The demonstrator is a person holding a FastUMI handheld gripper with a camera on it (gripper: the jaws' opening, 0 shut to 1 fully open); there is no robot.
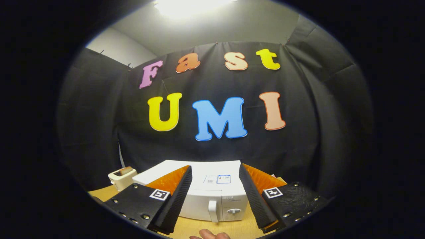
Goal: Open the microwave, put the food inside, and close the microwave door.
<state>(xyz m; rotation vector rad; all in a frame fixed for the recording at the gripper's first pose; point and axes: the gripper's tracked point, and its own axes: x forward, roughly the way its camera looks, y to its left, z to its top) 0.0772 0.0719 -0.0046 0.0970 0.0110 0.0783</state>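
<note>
Microwave [212, 196] sits on the wooden table [206, 227] with its door shut, just beyond the gripper [215, 224]. Its fingers are spread wide and hold nothing. A toaster [122, 177] stands beside it. A hand [210, 235] rests near the fingers.

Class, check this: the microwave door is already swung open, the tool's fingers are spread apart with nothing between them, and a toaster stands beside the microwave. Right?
One thing is wrong: the gripper view shows the microwave with its door shut, not open. The tool is open and holds nothing, and the toaster stands beside the microwave.
</note>
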